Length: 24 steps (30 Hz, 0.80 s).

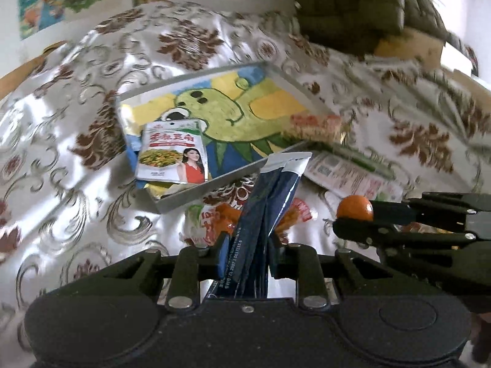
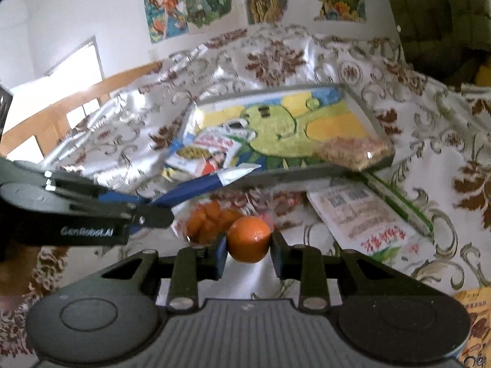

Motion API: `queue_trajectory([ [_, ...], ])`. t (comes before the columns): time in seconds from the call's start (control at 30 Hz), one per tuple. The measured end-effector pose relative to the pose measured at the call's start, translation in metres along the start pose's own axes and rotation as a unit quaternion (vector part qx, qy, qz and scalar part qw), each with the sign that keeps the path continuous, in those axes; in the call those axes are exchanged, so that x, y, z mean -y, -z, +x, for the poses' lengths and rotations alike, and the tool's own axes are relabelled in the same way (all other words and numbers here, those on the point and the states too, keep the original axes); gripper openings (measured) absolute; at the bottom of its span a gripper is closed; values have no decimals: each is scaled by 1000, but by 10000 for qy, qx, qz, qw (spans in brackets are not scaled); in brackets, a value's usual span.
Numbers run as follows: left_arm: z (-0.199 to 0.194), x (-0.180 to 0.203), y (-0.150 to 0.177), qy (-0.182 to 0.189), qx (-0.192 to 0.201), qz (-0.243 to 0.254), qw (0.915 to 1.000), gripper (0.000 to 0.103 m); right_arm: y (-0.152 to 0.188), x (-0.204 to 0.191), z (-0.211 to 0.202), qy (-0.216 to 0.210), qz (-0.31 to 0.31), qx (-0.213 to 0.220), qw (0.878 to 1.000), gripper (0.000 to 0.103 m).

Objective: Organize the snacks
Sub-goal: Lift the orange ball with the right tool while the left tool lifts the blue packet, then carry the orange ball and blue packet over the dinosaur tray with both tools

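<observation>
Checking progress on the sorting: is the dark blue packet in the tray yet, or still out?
Out. The left gripper holds the dark blue packet above the tablecloth, only its tip reaching the tray's near rim.

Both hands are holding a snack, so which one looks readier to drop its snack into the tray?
Probably the left. Its dark blue packet already tips toward the tray, its end almost at the near rim. The right gripper holds the orange lower, short of that rim.
</observation>
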<state>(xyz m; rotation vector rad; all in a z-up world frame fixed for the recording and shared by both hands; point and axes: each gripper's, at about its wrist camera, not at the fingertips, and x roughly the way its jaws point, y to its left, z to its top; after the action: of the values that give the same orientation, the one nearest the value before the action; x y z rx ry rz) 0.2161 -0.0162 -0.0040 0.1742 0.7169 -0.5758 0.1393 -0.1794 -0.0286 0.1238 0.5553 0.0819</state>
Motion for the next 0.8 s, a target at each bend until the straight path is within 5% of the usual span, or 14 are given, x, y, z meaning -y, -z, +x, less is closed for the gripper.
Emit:
queue_trajectory([
  [0.4, -53, -25, -11, -245, 646, -818, 9943, 27, -46, -33, -38, -40, -135, 445, 9989, 33],
  [0.63, -49, -39, -47, -366, 945, -904, 9907, 27, -106, -47, -36, 1, -617, 427, 9972, 33],
  [0.8, -13, -58, -75, -494, 915, -843, 9910, 27, -134, -33, 2, 32, -653, 617, 9960, 33],
])
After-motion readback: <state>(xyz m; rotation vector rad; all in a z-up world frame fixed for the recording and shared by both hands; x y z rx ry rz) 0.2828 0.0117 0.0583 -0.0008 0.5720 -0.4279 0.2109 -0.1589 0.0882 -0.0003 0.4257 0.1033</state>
